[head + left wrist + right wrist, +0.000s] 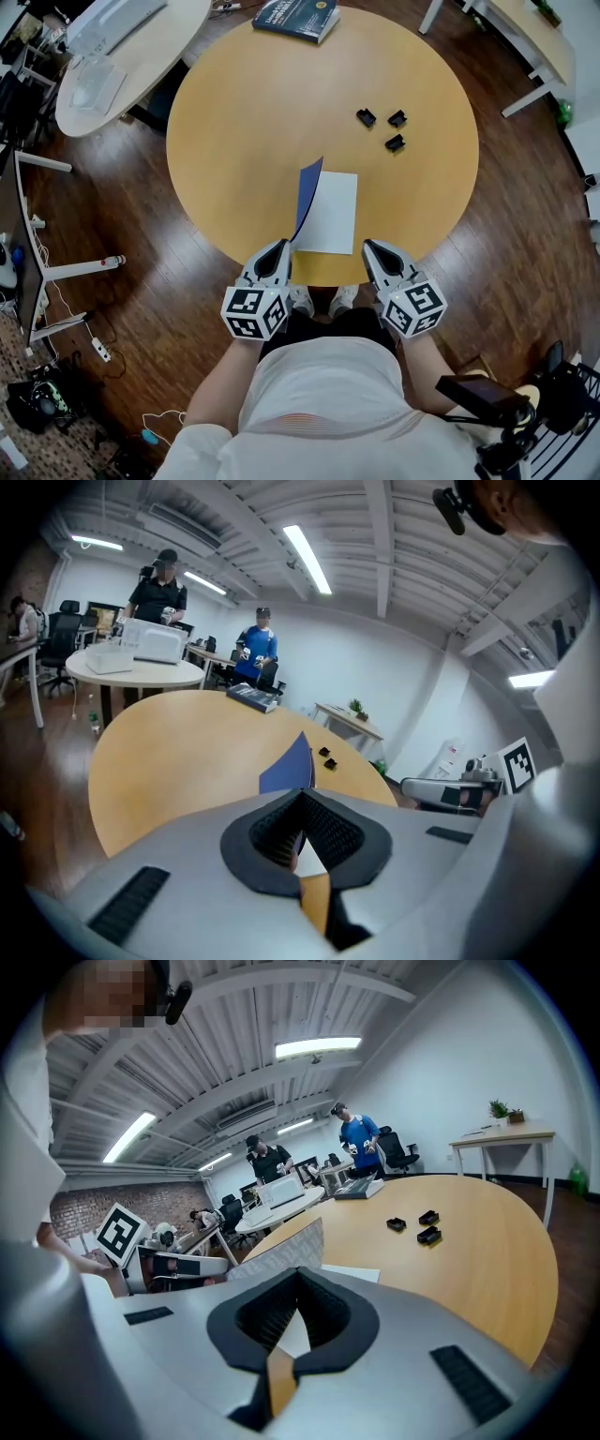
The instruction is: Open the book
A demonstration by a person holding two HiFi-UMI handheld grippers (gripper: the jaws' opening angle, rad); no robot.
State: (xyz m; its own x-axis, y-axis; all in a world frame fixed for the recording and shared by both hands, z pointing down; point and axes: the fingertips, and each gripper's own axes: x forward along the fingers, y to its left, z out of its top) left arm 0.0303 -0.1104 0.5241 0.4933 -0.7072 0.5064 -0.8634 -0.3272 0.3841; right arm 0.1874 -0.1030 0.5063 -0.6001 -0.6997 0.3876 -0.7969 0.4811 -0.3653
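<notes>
Round wooden desk (234, 112) carries the book (330, 214) at its near edge, its blue cover (307, 199) raised and pinched by the left hand-held gripper (281, 247), the right hand-held gripper (371, 247) pressed together, empty, at that same edge.

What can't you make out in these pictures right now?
Far book: title too small in head view; the top edge crops it.
Black pieces: too small in every view to identify.
Blue cover: lower corner hidden in left gripper view behind the left gripper jaws.
</notes>
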